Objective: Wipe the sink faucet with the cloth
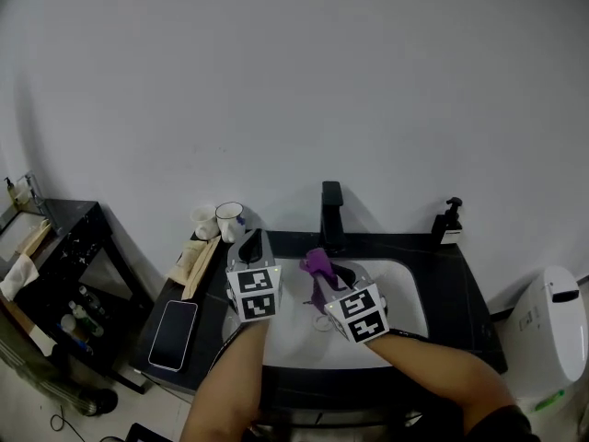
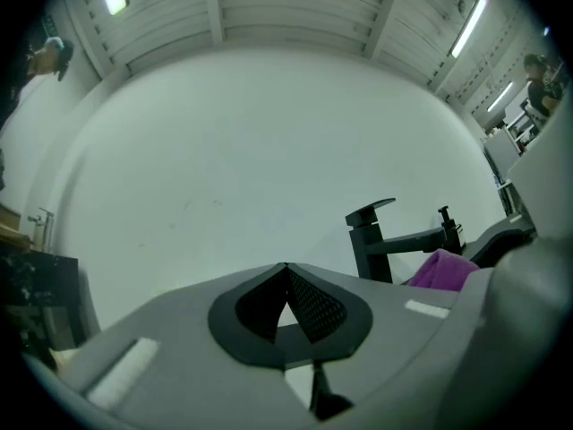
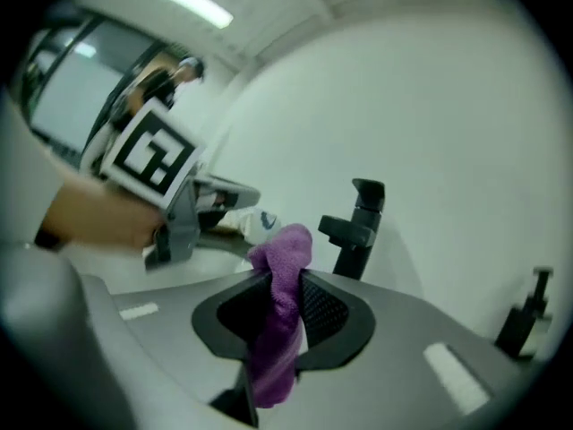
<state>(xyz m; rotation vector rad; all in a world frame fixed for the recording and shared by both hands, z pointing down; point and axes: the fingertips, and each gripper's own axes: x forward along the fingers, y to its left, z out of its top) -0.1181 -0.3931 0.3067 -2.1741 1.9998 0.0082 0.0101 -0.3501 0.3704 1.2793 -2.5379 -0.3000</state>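
Observation:
A black square faucet stands at the back rim of the white sink; it also shows in the left gripper view as the faucet and in the right gripper view as the faucet. My right gripper is shut on a purple cloth, held over the basin just in front of the faucet. The cloth hangs between the pads. My left gripper hovers over the sink's left rim, shut with nothing in it; its tips meet.
A black soap pump stands at the counter's back right. Cups, a folded towel and a phone lie on the left counter. A dark side shelf stands further left, a white toilet at right.

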